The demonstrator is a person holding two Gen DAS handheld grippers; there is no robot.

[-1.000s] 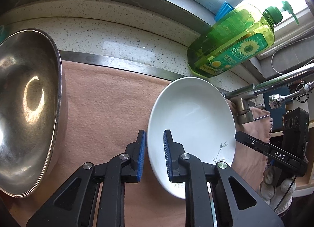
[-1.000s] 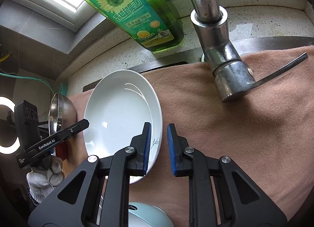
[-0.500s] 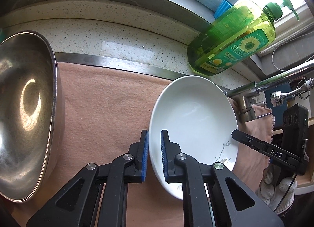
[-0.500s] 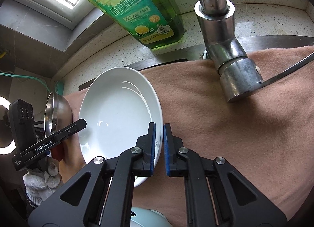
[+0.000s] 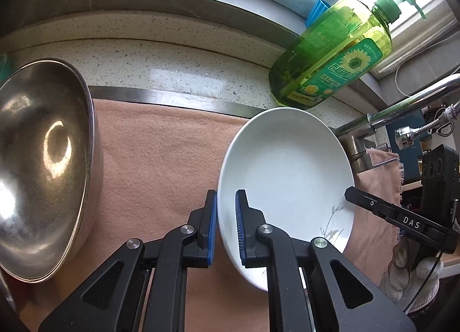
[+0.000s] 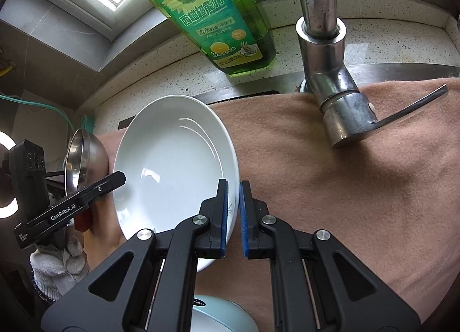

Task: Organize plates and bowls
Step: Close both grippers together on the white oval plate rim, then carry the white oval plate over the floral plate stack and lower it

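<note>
Blue-padded jaws of the left gripper (image 5: 225, 227) and right gripper (image 6: 233, 218) clamp opposite rims of the round white ceramic plate (image 5: 284, 176), both angled steeply down over pink cloth (image 5: 161, 153); steel bowl (image 5: 40, 165) at nine o'clock.

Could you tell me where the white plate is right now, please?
The white plate lies on the pink cloth just in front of the green soap bottle, right of the steel bowl, with its opposite rims clamped by both grippers.
</note>
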